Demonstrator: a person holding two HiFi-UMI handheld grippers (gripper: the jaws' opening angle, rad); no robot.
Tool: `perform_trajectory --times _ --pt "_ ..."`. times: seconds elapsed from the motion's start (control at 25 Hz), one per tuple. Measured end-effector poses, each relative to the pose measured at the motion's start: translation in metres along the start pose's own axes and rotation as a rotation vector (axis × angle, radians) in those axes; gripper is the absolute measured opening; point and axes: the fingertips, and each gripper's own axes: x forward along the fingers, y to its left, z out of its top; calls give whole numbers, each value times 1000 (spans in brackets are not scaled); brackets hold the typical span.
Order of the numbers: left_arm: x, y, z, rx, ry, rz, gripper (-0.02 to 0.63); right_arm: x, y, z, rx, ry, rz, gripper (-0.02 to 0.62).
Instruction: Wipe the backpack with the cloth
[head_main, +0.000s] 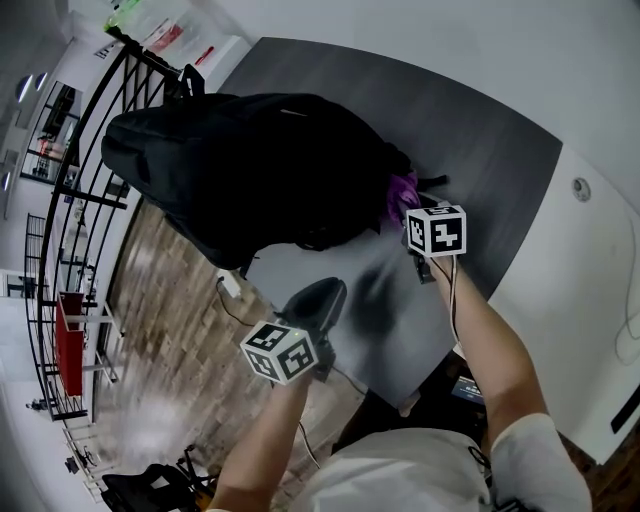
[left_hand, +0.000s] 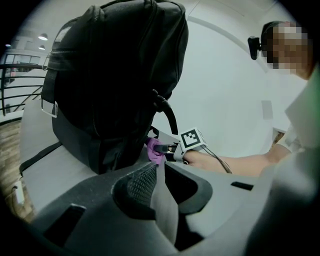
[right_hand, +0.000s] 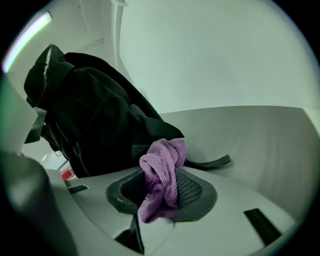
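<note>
the black backpack (head_main: 250, 170) is stood upright on the grey bench (head_main: 490, 150). the purple cloth (right_hand: 162, 175) is clamped, bunched, between the jaws of the right tool (right_hand: 160, 184) and is held against the bottom corner of the backpack, just beside a loose strap (right_hand: 210, 162) lying on the bench. the left tool (left_hand: 154, 175) is held near the backpack's front, apart from it, with its jaws a little apart and nothing between them

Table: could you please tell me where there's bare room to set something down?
Bare: the wide table stretch right of the backpack, and the near strip by the left tool. Crowded where the right tool holds the cloth beside it.
</note>
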Motion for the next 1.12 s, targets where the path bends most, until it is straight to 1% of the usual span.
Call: perform_trajectory --times 0.08,0.16,0.32,0.56,0.76,0.92,1.12 --pt "0 2 -1 0 3 2 48 8 -5 3 1 4 -18 137" --pt "0 4 -2 -4 4 5 48 18 -2 1 -8 18 -15 137" --pt "-4 9 -5 -15 8 16 48 28 26 -13 -52 43 43 137" --pt "-10 14 -8 -34 1 21 48 24 55 -31 -73 55 63 137" --pt "-12 15 -11 -39 -1 17 48 25 71 -43 -100 66 56 137" --pt "-17 17 -14 -42 3 18 48 28 95 -53 -101 73 82 137" --pt "-26 25 -20 -51 -3 25 48 30 112 -63 -93 76 78 135"
